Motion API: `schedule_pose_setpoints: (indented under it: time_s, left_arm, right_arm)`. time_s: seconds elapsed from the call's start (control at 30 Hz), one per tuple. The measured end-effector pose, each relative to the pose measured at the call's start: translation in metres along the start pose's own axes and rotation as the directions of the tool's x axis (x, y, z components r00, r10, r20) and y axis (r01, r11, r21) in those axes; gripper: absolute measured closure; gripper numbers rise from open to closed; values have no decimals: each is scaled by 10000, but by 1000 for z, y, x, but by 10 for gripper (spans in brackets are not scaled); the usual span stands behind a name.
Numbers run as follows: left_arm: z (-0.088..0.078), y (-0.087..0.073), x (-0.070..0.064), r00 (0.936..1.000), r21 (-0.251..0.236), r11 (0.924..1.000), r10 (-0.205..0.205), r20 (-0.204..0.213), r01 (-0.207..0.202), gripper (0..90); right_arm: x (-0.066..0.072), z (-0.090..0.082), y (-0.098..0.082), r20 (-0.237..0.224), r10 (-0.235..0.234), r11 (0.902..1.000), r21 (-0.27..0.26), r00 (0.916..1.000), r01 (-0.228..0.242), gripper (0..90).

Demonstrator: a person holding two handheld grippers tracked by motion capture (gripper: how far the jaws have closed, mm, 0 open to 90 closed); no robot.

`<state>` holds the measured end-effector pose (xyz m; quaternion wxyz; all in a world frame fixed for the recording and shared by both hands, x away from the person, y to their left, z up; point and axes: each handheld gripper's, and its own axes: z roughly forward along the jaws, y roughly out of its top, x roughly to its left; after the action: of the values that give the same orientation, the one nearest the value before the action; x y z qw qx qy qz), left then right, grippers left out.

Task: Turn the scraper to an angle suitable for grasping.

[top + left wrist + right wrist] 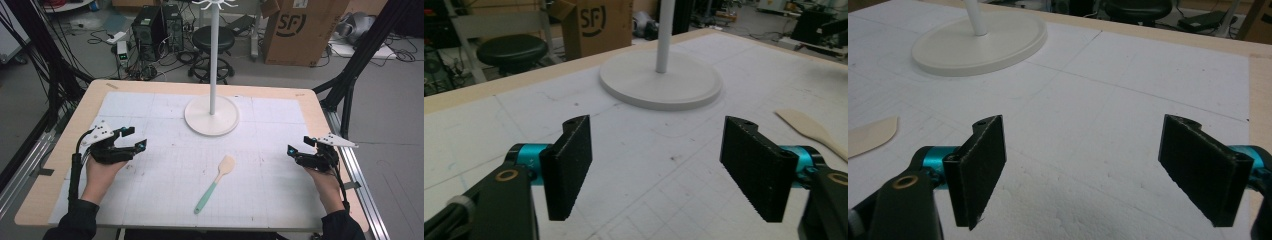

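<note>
Both pairs of jaws stand wide apart with nothing between them: the left gripper (134, 137) hovers over the near left of the table, the right gripper (298, 146) over the near right, each pointing inward, their flat black pads (568, 165) finely ribbed and backed by teal collars. The spatula (215, 183) lies flat between the two, near the front edge and well apart from both, its pale wooden blade toward the stand and its mint green handle toward the person. Picking it up looks like the step in hand, and either gripper is about equally placed; a good approach would come down across the slim handle near the middle, jaws straddling it squarely, since it lies low on the mat and a shallow pinch could slide off the smooth rounded grip. The mat (165, 165) is a white, slightly grainy sheet ruled with faint grid lines over a light wooden table (55, 165). Farther back stands a white stand (211, 114) with a round base and a thin upright pole
</note>
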<state>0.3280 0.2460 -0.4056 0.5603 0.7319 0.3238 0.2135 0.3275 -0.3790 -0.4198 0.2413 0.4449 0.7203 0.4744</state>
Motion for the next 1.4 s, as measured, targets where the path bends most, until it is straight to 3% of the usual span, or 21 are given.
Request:
schedule_pose_setpoints:
  time_s: [0.1,0.3,0.5,0.7,0.83,1.1,1.13,1.2,1.23,1.27,1.3,1.33,1.4]
  left_arm:
    - [8,-1,-10,9986,189,9998,-1,523,-9,378]
    - [19,-1,-29,9909,600,9969,424,1275,-504,534]
    - [31,-1,-48,9792,1177,9863,933,1804,-1157,697]
    - [41,-2,-64,9601,1459,9833,663,2716,-1092,841]
    - [48,-2,-75,9504,1664,9811,437,3080,-990,874]
    - [58,-7,-89,9177,2247,9623,540,3937,-1530,896]
    - [60,-7,-91,9099,2317,9600,497,4118,-1573,896]
    - [60,-8,-93,9066,2321,9599,471,4193,-1572,896]
    - [62,-8,-99,8969,2374,9571,468,4397,-1663,896]
    - [63,-8,-103,8924,2379,9561,481,4487,-1711,896]
    - [63,-8,-103,8924,2379,9561,481,4487,-1711,896]
    - [66,-7,-110,8817,2419,9511,588,4682,-1919,896]
    - [69,-8,-117,8712,2460,9467,652,4865,-2081,896]
  right_arm:
    - [1,1,0,49,-105,9999,85,9999,104,187]
    - [2,2,-1,30,-322,9993,185,9995,321,196]
    - [3,3,-1,22,-338,9992,232,9994,337,200]
    - [3,3,-1,41,-406,9987,303,9992,405,202]
    - [4,4,-1,62,-478,9981,389,9988,475,202]
    - [5,5,-2,74,-593,9973,440,9982,589,209]
    - [5,5,-2,79,-607,9972,451,9981,602,210]
    - [5,5,-2,84,-612,9970,485,9981,608,210]
    - [5,5,-2,73,-639,9968,495,9979,634,210]
    - [5,6,-2,72,-644,9967,500,9979,640,210]
    - [5,6,-2,73,-630,9968,505,9980,625,211]
    - [5,6,-2,57,-637,9967,499,9980,633,215]
    - [5,6,-2,53,-657,9965,522,9978,653,216]
